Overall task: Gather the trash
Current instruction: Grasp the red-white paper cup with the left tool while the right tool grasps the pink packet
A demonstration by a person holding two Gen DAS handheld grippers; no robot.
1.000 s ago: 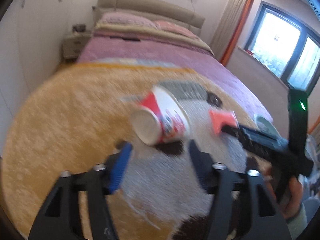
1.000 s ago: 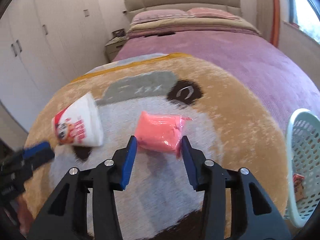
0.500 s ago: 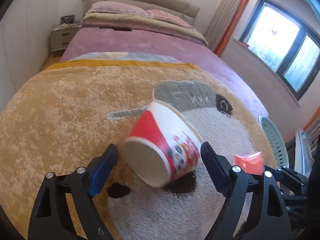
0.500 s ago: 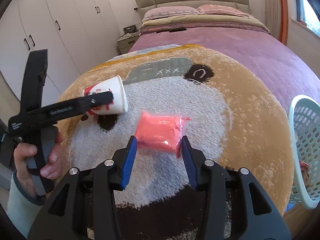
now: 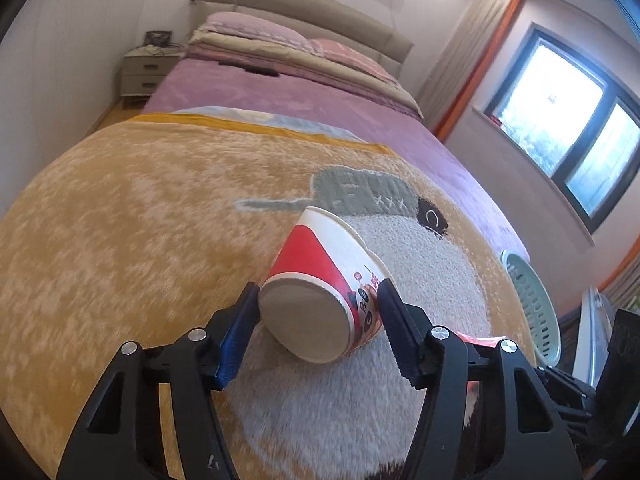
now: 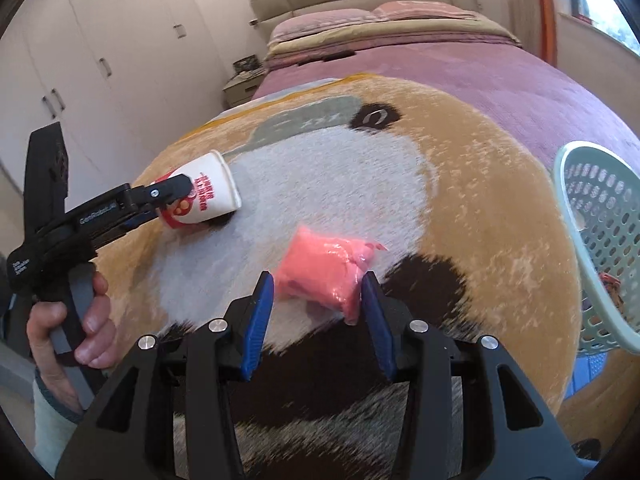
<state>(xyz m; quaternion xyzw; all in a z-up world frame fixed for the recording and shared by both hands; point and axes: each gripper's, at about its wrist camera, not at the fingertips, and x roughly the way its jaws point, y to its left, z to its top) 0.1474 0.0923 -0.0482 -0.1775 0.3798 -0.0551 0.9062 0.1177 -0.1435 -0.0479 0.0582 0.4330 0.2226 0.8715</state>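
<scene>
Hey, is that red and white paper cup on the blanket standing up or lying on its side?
Tipped on its side. The paper cup lies on the blanket, flat base facing the left wrist camera, mouth pointing away.

Home bedroom — made bed (image 5: 280, 80) w/ pillows (image 5: 256, 30), nightstand (image 5: 144, 70), wardrobe (image 6: 92, 64).

In the left wrist view, the pink packet (image 5: 478, 339) is mostly hidden behind the gripper finger (image 5: 400, 334), and the basket (image 5: 532, 300) shows only partly. In the right wrist view, the basket (image 6: 600, 240) is cut off by the edge, its contents too small to identify.
</scene>
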